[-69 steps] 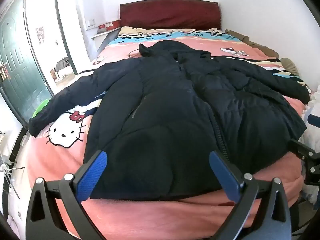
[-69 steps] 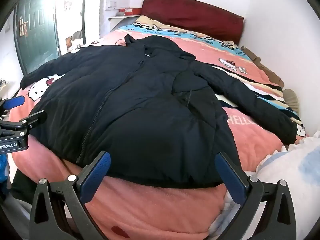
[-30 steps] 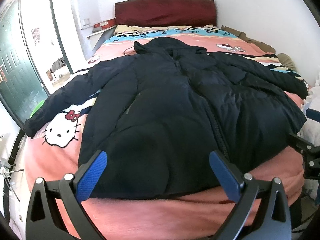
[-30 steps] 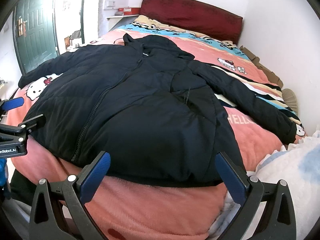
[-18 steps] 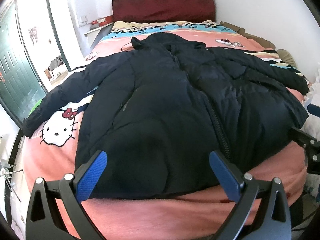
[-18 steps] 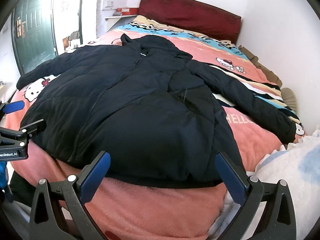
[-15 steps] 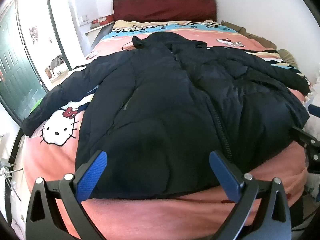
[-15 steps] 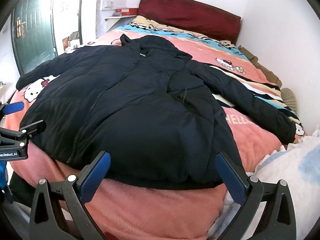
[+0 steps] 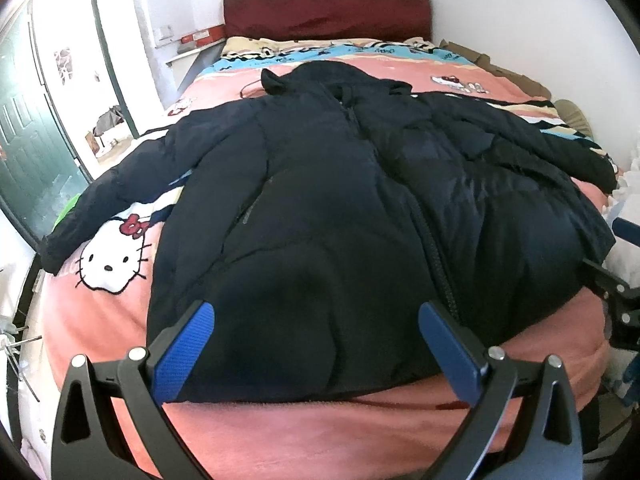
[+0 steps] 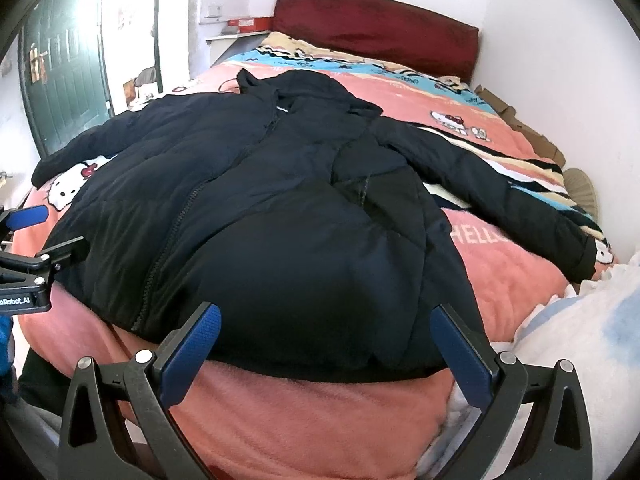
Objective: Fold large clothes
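A large black hooded puffer jacket (image 9: 340, 208) lies spread flat on the bed, front up, zipped, hood toward the headboard, both sleeves stretched out to the sides. It also shows in the right wrist view (image 10: 260, 216). My left gripper (image 9: 320, 340) is open and empty, hovering just over the jacket's hem left of the zip. My right gripper (image 10: 326, 340) is open and empty over the hem at the jacket's right side. Each gripper shows at the edge of the other's view.
The bed has a pink Hello Kitty blanket (image 9: 112, 256) and a dark red headboard (image 9: 326, 10). A white and blue fluffy cloth (image 10: 580, 340) lies at the bed's near right corner. A green door (image 10: 64, 64) and a bright doorway are on the left, a white wall on the right.
Both grippers have drifted slightly along the foot of the bed and stayed open. The jacket has not moved.
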{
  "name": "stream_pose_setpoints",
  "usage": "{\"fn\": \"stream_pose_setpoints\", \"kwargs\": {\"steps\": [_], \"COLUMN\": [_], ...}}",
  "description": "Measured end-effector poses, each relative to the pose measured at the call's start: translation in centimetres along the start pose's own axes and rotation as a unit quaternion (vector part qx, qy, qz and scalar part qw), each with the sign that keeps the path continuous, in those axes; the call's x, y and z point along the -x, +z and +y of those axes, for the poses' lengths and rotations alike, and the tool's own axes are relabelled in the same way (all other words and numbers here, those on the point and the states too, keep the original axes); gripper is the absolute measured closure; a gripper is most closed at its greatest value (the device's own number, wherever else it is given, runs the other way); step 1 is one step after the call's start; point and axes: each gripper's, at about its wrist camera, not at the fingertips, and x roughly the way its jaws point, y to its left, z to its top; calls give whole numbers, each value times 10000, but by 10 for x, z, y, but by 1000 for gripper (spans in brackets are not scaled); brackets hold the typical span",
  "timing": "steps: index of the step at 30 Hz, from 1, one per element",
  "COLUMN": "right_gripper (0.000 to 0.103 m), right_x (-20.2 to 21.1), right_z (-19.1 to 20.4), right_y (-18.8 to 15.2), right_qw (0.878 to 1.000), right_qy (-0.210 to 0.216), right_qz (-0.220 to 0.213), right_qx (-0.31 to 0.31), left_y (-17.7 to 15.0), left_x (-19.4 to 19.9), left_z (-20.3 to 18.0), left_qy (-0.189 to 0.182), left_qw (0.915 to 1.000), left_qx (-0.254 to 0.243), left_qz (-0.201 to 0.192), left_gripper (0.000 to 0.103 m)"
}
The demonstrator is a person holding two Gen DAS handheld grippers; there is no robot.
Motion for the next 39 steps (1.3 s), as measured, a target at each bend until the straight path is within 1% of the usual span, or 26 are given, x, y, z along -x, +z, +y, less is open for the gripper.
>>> {"fn": "stream_pose_setpoints", "kwargs": {"steps": [6,11,18,21,26,27,29,31,34,36,39], "right_gripper": [1,1,1,1,1,1,1,1,1,1,1], "right_x": [-2,-7,-11,-14,-11,-13,-21,-29,-47,-59,-81], "right_z": [-5,-8,-8,-9,-18,-21,-28,-38,-74,-100,-146], "right_y": [2,4,13,20,36,39,46,54,68,72,74], "right_qw": [9999,9998,9997,9997,9990,9988,9983,9973,9918,9856,9731], "right_qy": [-61,-120,-144,-186,-354,-389,-439,-518,-632,-660,-700], "right_qz": [-60,-1,74,87,-59,-32,57,61,106,158,281], "right_qx": [-115,-173,-169,-159,-268,-304,-383,-520,-1110,-1547,-2175], "left_y": [1,2,13,21,42,45,51,56,63,68,75], "left_x": [-7,-14,-19,-21,-26,-26,-28,-33,-38,-44,-55], "left_z": [0,1,5,9,21,24,30,37,44,50,60], "left_qy": [-188,-298,-268,-171,57,71,39,44,-37,-37,-106], "left_qw": [9997,9992,9994,9997,9999,9999,9998,9998,9997,9995,9986], "left_qx": [-66,-57,-119,-113,91,121,163,179,219,274,437], "left_qz": [164,245,209,116,-42,-96,-68,4,59,158,290], "left_gripper": [0,0,0,0,0,0,0,0,0,0,0]}}
